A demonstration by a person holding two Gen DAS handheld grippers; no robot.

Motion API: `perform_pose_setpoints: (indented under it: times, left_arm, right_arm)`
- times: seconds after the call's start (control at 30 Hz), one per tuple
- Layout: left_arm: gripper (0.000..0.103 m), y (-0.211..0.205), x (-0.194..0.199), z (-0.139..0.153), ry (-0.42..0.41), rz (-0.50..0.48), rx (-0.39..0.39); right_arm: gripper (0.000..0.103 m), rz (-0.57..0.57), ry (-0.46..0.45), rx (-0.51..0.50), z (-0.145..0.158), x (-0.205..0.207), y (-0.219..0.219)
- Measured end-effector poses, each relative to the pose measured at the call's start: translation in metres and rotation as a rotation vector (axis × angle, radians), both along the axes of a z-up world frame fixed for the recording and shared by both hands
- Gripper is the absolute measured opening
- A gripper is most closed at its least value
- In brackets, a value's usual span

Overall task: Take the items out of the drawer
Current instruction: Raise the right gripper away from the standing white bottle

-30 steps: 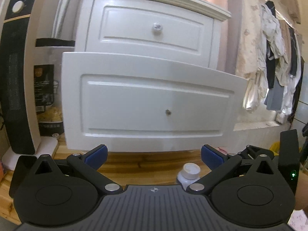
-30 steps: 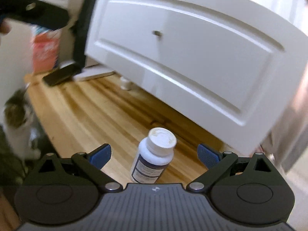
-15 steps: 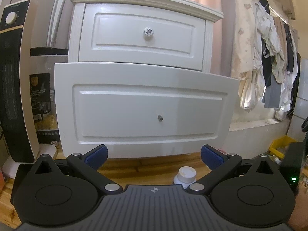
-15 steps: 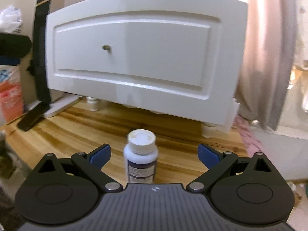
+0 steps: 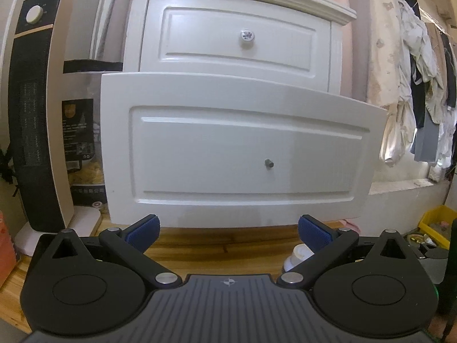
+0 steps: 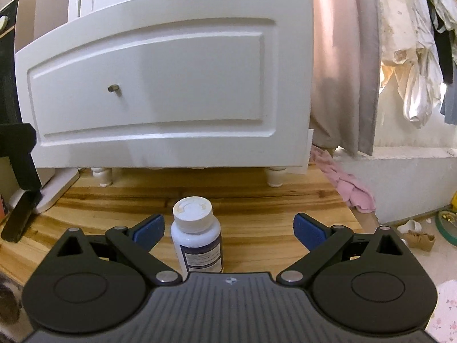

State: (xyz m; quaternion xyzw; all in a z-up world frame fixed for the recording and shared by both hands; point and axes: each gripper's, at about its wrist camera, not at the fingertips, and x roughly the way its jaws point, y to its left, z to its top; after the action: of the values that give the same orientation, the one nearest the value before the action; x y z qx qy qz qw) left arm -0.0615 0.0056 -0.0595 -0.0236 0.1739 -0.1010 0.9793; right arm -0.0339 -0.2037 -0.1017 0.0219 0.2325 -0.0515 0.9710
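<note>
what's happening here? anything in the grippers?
Nothing is held. A person has a gripper in each hand, both open and low over the wooden floor, facing a white nightstand. Its lower drawer is pulled out; the upper one is shut. A white-capped bottle stands upright on the floor between the right gripper fingers, untouched. The left gripper is empty, with the bottle beside its right finger.

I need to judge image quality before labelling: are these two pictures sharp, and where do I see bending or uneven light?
Left wrist view: sharp; fisheye bends the lower drawer front and darkens the corners. Right wrist view: the bottle is crisp, its label text too small to read; the drawer front shows a soft bright band across it; the picture's lower left corner is blurred.
</note>
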Motion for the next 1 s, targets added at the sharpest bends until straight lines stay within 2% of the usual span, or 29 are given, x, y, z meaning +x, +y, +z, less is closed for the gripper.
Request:
perform_pose_setpoints:
  times: [0.17,0.67,0.9,1.0]
  left_arm:
    - [0.103,0.001,0.002,-0.001,-0.002,0.001,-0.001]
    - [0.103,0.0,0.004,-0.008,0.01,-0.003,0.004]
    - [0.103,-0.004,0.023,-0.011,-0.006,0.002,0.007]
    - [0.103,-0.01,0.033,-0.006,0.001,-0.019,-0.028]
  right_arm:
    - [0.103,0.015,0.008,0.017,0.002,0.001,0.002]
    - [0.103,0.075,0.021,-0.016,0.001,0.001,0.018]
    - [0.103,0.083,0.022,-0.01,0.001,0.003,0.016]
    - [0.103,0.08,0.013,-0.013,0.003,0.002,0.014]
